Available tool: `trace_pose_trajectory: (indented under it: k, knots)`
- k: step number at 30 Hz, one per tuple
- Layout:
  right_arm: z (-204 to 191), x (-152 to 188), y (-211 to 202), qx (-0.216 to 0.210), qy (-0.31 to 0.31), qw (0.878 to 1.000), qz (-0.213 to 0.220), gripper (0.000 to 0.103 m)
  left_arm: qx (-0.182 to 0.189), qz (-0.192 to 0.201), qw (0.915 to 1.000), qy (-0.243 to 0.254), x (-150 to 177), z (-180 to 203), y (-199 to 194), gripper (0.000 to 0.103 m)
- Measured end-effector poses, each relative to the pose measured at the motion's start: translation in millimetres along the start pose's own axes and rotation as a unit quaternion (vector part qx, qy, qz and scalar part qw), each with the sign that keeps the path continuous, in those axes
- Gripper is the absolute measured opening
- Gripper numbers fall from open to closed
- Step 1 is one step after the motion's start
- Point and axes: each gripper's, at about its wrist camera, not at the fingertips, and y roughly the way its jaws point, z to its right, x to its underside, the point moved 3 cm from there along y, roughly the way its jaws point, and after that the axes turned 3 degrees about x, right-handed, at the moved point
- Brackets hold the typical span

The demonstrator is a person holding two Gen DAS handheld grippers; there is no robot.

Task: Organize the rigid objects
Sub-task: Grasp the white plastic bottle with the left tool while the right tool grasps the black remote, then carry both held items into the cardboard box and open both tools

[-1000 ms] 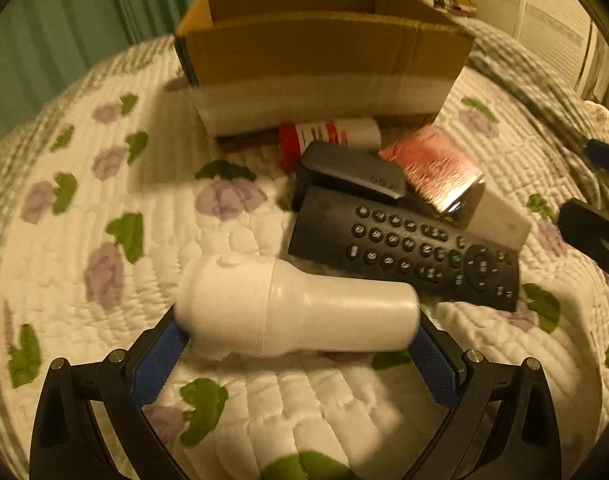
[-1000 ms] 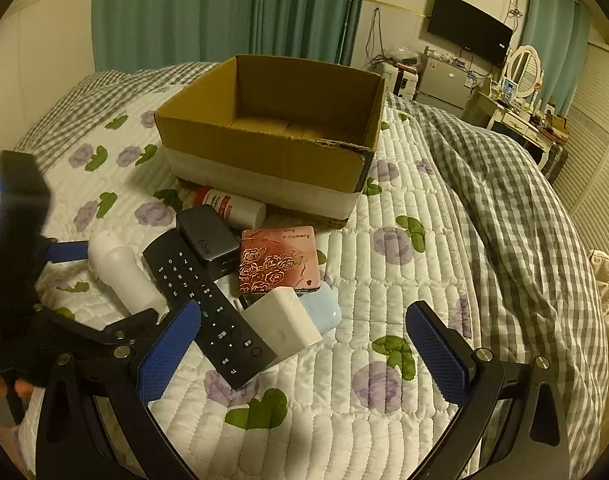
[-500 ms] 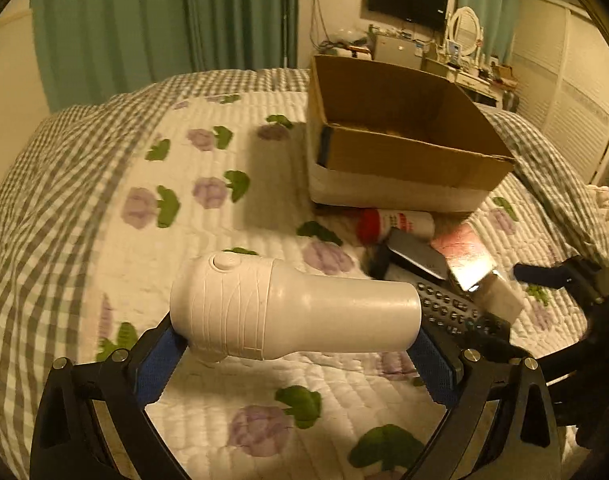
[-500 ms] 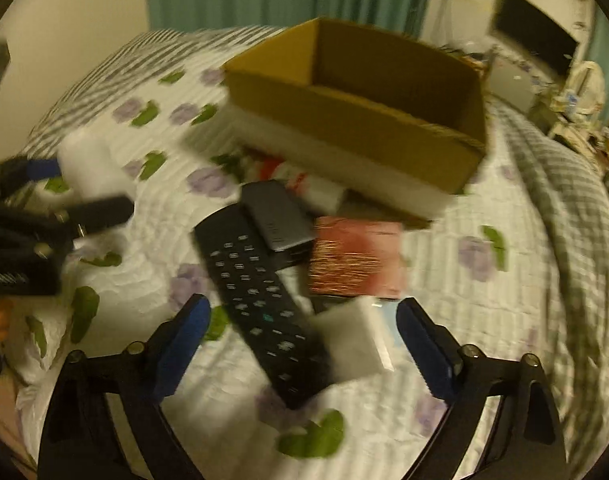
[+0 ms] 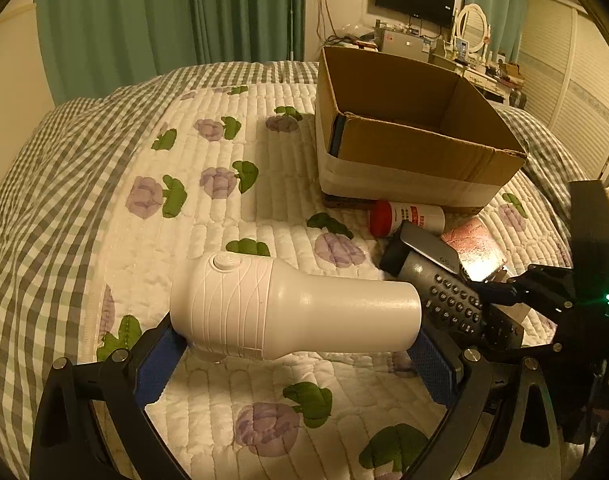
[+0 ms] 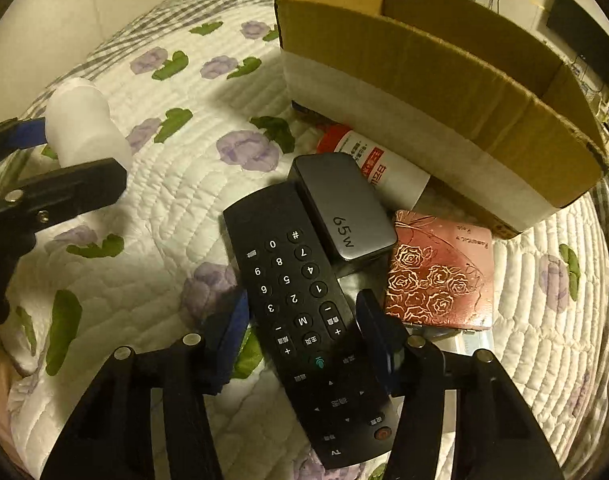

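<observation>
Two grippers are at work over the bed. The left gripper is clamped on a white plastic bottle, gripped end to end between its blue pads and held clear above the quilt, out from the near side of the cardboard box. It looks hard, smooth and probably light; the end-on hold could let it pivot, so a grasp across the ribbed wide part would likely be steadier.

The right gripper straddles the black remote, which lies on the quilt in front of the box, part of the heap with the grey 65W charger, the red-capped tube and the rose-patterned case. Its jaws are closing with the remote between them, the pads close by its long edges but, as far as can be seen, not yet pressing. The remote is stiff, flat and light; taking it across its narrow width near the middle suits it, though the soft quilt may let it sink or tilt
</observation>
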Motion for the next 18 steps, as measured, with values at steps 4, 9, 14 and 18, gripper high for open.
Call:
trace_pose_trajectory:
  k: [4, 9, 14, 18]
  knots:
    - [5.4, -4.4, -23.0, 0.024, 0.012, 0.999, 0.026, 0.044, 0.005, 0.001, 1.0000, 0.000, 0.0, 4.9, -6.5, 0.101]
    - [24.9, -15.6, -48.1, 0.019, 0.053, 0.997, 0.045, 0.041, 0.013, 0.003, 0.9999, -0.001, -7.6, 10.4, -15.6, 0.101]
    - [43.5, -38.1, -83.3, 0.012, 0.078, 0.993, 0.084, 0.041, 0.023, 0.025, 0.9994, 0.005, -38.5, 19.7, -30.9, 0.101]
    - [66.1, -76.8, -118.8, 0.020, 0.086, 0.988, 0.124, 0.041, 0.021, 0.064, 0.9973, 0.031, -95.2, 31.1, -43.5, 0.101]
